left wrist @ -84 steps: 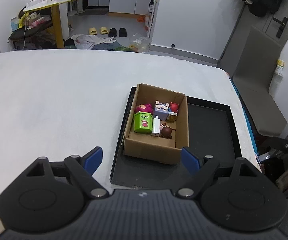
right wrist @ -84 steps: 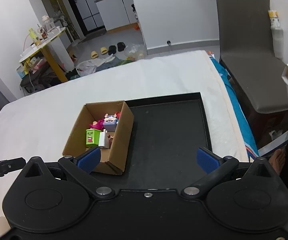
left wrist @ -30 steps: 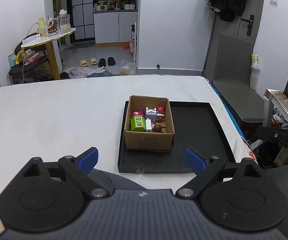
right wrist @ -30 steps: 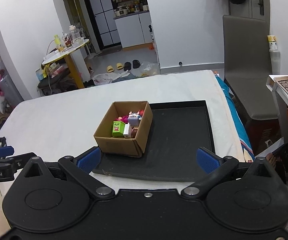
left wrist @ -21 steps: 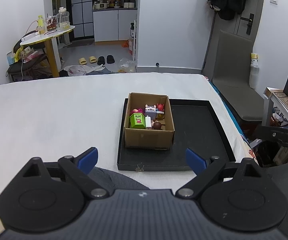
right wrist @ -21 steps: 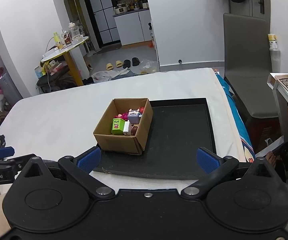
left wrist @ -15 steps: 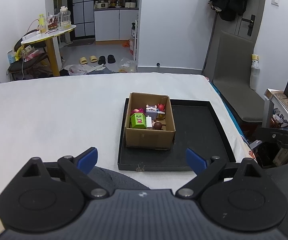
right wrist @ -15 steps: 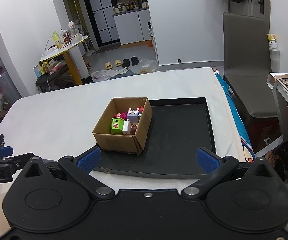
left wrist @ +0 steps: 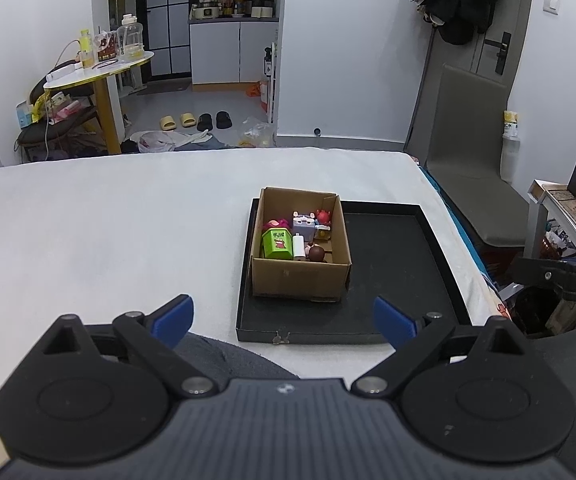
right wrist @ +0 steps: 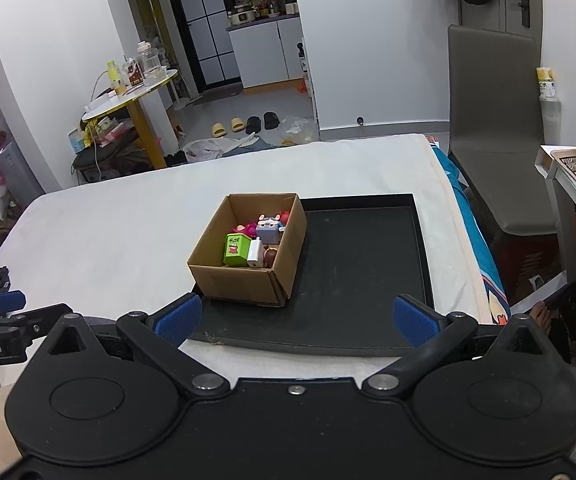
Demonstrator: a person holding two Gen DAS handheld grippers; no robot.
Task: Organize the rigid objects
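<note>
White bed fills middle of frame, sheet smooth. Black tray lies flat on it right of centre, near bed's right edge. Cardboard box sits in tray's left part, apart from sheet.

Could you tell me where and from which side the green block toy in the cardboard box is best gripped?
Probably from above, pinching the green block toy's peaked top across its slopes; the cardboard box walls and the white piece beside it block any sideways approach.
</note>
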